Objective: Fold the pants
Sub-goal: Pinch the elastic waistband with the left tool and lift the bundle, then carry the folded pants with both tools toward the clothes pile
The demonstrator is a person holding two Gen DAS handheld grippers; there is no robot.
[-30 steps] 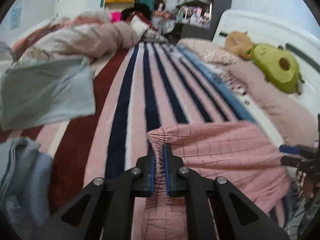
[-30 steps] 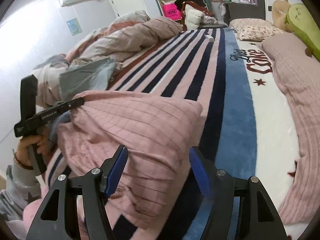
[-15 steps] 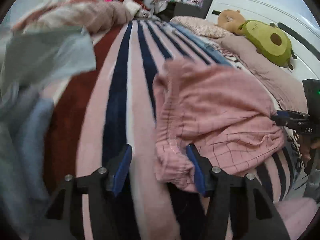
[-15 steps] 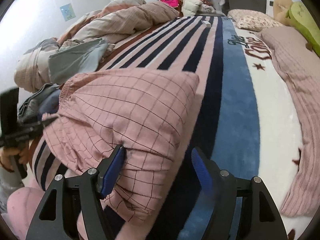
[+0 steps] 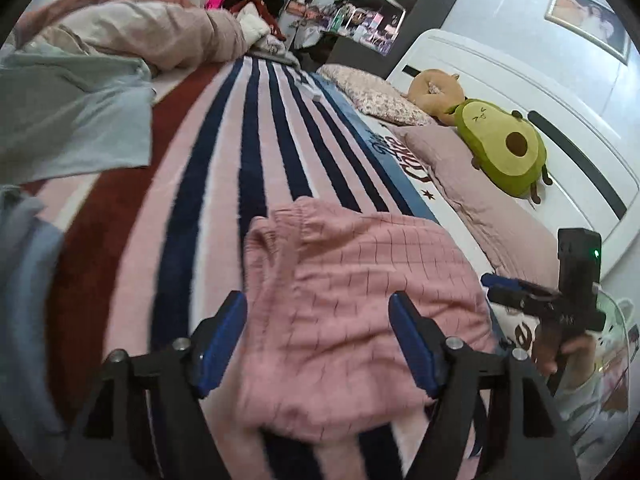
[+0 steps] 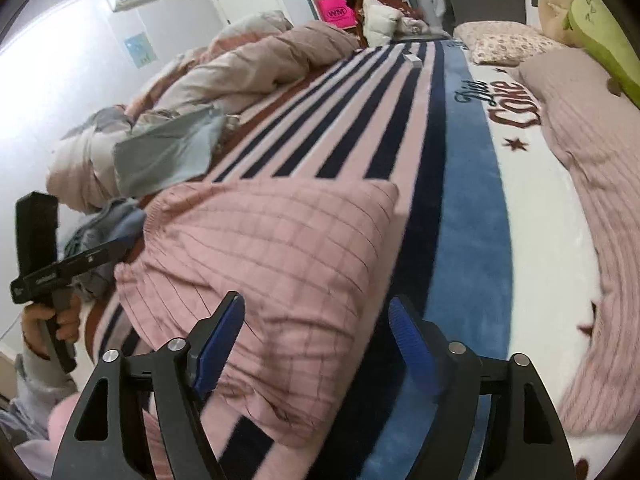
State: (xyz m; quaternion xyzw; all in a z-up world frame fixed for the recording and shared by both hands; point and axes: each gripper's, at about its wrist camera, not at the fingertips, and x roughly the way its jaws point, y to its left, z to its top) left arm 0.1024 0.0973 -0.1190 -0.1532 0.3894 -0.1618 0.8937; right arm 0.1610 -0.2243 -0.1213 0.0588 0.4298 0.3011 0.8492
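Note:
The pink checked pants (image 5: 352, 304) lie folded in a bundle on the striped blanket (image 5: 256, 152), waistband toward the far side. My left gripper (image 5: 320, 340) is open and empty, just above the pants' near edge. My right gripper (image 6: 316, 344) is open and empty over the pants' right near corner (image 6: 280, 264). The right gripper also shows at the right of the left wrist view (image 5: 540, 296); the left one shows at the left of the right wrist view (image 6: 60, 272).
A grey-blue garment (image 5: 72, 120) and a rumpled duvet (image 5: 152, 36) lie at the left. More grey clothes (image 6: 100, 232) sit by the pants' left side. Pink pillows (image 6: 592, 128) and an avocado plush (image 5: 504, 148) lie at the right by the white headboard (image 5: 520, 92).
My left gripper was shut on the pants' waistband a second ago; it has opened, let go and pulled back. The pants have dropped flat on the blanket. The right gripper stayed open.

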